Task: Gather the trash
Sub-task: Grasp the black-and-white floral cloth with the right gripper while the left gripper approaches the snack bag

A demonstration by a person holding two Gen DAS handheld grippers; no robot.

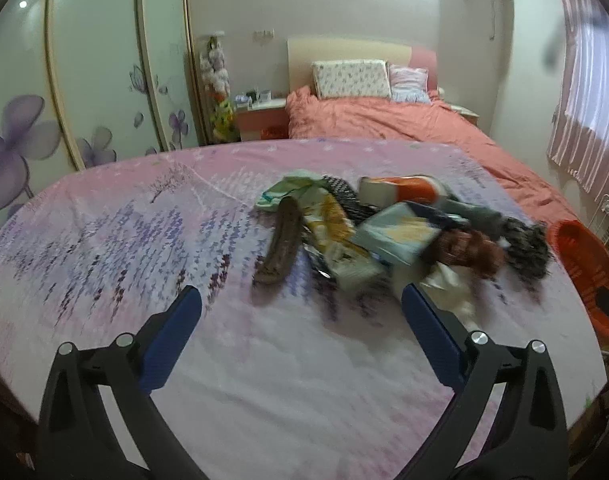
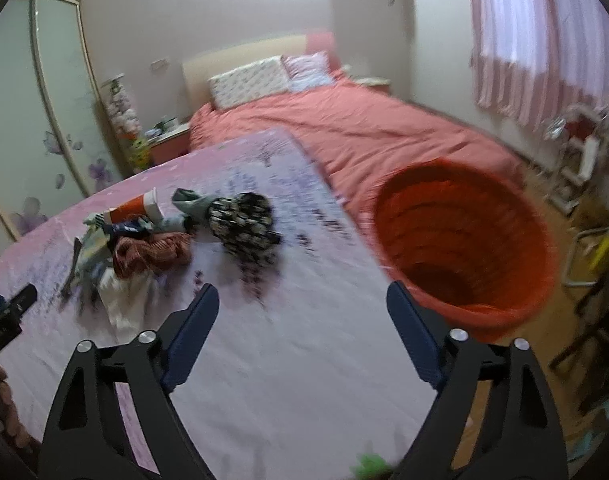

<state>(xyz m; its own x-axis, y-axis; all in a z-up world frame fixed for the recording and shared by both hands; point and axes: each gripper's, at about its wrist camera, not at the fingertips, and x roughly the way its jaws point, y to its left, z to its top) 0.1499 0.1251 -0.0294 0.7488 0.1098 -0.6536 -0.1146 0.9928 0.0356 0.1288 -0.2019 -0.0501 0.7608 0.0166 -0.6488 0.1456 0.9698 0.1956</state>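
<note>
A heap of trash and clothes [image 1: 388, 224] lies on the pink flowered table cloth [image 1: 144, 240]: a brown banana peel [image 1: 278, 240], wrappers, a box [image 1: 400, 232], an orange cup [image 1: 408, 190] and dark patterned fabric [image 1: 528, 244]. My left gripper [image 1: 302, 300] hovers open just short of the heap, nothing between its blue pads. In the right wrist view the same heap [image 2: 176, 232] sits to the left. My right gripper [image 2: 302, 296] stands open over bare cloth near the table's right edge, holding nothing. An orange basket [image 2: 464, 240] stands beside the table, right of that gripper.
Behind the table is a bed with a coral cover [image 1: 384, 120] and pillows. A wardrobe with flower doors [image 1: 84, 100] fills the left wall. Curtains [image 2: 544, 40] hang at right, with shelves and clutter [image 2: 584, 160] on the floor beneath. A green scrap [image 2: 370, 464] shows at the bottom edge.
</note>
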